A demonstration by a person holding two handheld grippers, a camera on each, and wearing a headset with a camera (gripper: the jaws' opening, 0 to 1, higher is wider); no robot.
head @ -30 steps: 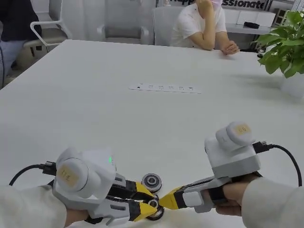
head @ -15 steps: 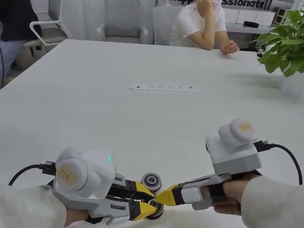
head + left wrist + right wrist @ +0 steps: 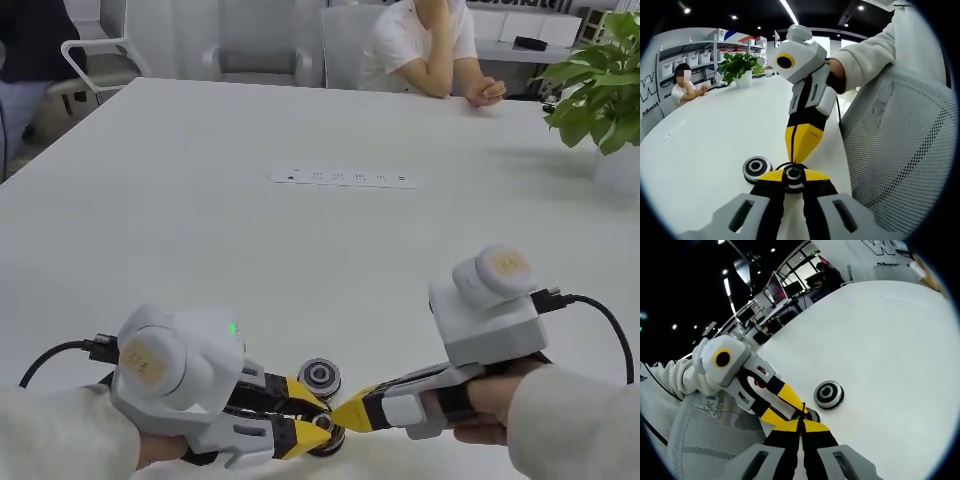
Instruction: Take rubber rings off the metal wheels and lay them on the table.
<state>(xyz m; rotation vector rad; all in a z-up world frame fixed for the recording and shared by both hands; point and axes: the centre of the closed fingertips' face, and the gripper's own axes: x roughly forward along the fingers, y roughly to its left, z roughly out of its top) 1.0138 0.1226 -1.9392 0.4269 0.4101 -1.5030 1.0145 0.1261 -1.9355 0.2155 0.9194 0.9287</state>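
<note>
Nearest the person, the left gripper point(image 3: 312, 420) has its yellow-tipped jaws clamped on a small metal wheel point(image 3: 793, 175), which sits at the near edge of the white desk point(image 3: 300, 260). In the left gripper view the wheel lies flat between the two tips with its dark hub facing up. The right gripper point(image 3: 345, 414) comes in from the other side. Its jaws are pressed together into a single point that touches the far rim of that wheel. Whether they pinch anything there is too small to tell. Just beyond the meeting jaws, a second wheel point(image 3: 320, 377) lies flat on the desk by itself, close to the first but apart from both grippers. A black cable point(image 3: 600, 325) trails from the back of the right gripper. Further out, near the middle of the desk, lies a flat white socket strip point(image 3: 345, 180). At the far edge a person point(image 3: 425, 50) sits with arms on the desk. A leafy green plant point(image 3: 600, 90) stands at the far right, and empty chairs point(image 3: 250, 40) stand behind.
</note>
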